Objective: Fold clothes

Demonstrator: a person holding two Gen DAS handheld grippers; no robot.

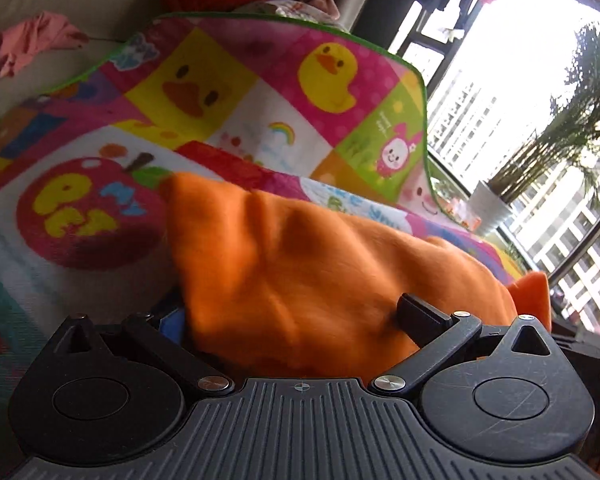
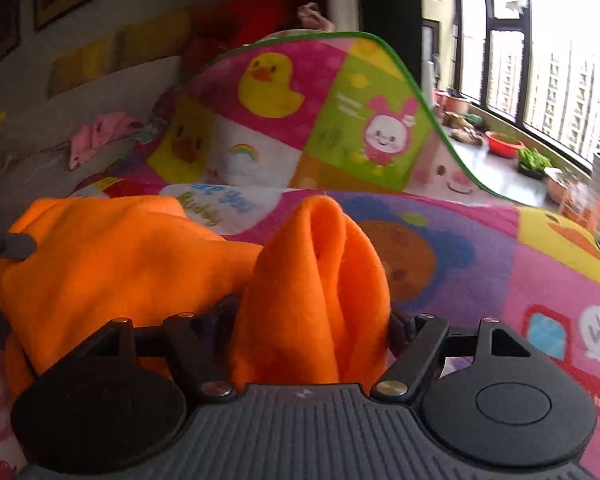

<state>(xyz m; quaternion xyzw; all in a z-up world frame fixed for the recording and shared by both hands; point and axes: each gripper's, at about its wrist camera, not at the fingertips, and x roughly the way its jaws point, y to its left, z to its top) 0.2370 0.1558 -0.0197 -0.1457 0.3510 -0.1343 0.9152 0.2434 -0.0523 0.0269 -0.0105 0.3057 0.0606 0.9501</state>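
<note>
Between both grippers' fingers sits one orange fleece garment, spread over a cartoon play mat. Left gripper pinches its edge; cloth drapes fwd past the fingertips, hiding the left finger. Right gripper clamps a bunched fold w/ cloth rising upright above its fingers.

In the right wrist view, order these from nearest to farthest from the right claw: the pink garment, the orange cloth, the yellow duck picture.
1. orange cloth, bunched between the right claw fingers.
2. yellow duck picture, ahead on the raised play mat.
3. pink garment, far left, beyond the mat.
</note>
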